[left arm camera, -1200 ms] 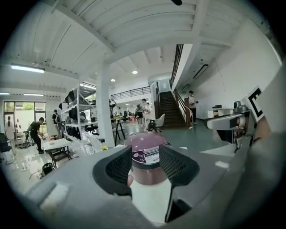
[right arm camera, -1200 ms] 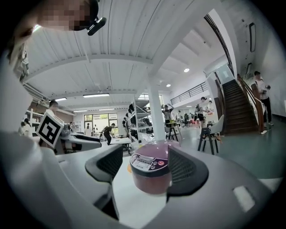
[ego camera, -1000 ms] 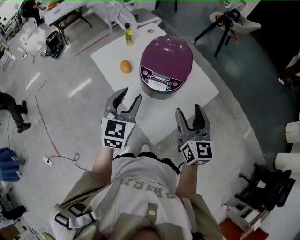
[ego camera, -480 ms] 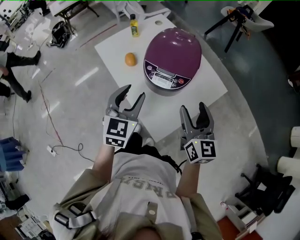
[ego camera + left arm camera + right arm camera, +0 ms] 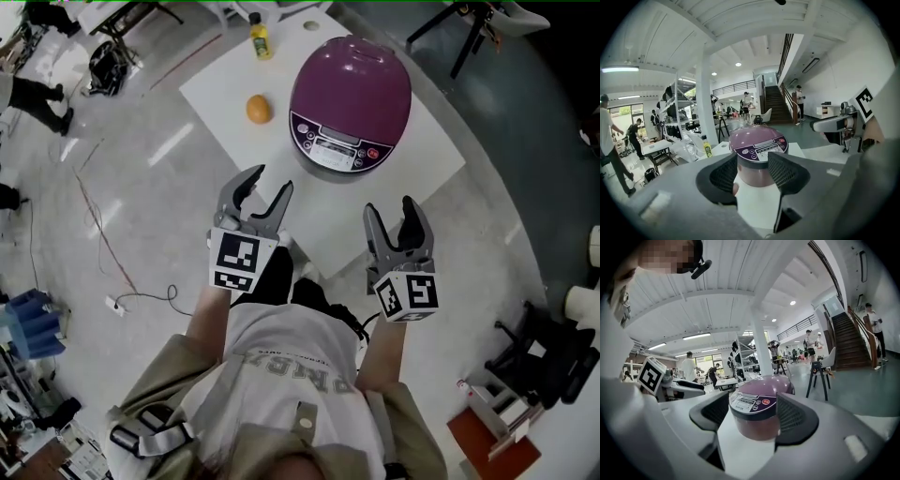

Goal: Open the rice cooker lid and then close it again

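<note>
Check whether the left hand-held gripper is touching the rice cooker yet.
Apart. The head view shows bare white table between the rice cooker and the left hand-held gripper, whose jaws stand open and empty.

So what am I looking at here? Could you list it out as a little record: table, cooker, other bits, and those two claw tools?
Table: white square table
Cooker: round purple rice cooker on the table, its lid closed
Other items: orange round fruit and yellow bottle, left of the cooker in the head view
Left gripper: jaws open, empty, short of the cooker
Right gripper: jaws open, empty, short of the cooker
Task stage: lid not yet touched
</note>
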`<state>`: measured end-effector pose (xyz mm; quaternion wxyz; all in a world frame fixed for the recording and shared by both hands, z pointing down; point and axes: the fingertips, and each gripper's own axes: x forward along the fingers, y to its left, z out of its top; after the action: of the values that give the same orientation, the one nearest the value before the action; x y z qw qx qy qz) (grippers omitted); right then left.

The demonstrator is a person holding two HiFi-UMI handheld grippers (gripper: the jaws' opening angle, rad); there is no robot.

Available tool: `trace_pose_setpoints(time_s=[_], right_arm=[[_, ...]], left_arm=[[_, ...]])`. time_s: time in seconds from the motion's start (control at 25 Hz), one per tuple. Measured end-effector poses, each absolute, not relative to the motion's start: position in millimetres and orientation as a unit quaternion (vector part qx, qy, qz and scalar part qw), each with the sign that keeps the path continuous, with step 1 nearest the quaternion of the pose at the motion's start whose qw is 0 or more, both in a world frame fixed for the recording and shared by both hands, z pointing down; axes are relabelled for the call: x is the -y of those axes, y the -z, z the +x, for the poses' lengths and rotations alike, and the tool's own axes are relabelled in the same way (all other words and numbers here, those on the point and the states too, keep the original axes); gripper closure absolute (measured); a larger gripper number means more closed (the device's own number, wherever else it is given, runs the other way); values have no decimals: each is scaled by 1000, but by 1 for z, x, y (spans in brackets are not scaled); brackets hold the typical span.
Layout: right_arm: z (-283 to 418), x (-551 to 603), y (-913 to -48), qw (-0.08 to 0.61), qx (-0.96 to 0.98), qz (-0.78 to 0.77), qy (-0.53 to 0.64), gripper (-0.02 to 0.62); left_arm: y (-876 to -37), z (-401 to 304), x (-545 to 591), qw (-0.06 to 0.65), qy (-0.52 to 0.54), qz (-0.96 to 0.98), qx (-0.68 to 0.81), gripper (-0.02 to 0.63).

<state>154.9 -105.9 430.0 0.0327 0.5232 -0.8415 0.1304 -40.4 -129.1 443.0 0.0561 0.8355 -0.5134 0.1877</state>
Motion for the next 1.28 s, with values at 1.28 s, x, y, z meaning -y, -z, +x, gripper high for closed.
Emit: trace_pose_setpoints(time_s=[1.28], right_arm=[[67, 167, -461, 279, 881, 380, -32, 304]], left_arm=[[-477, 5, 180, -98, -335, 899, 266, 387]])
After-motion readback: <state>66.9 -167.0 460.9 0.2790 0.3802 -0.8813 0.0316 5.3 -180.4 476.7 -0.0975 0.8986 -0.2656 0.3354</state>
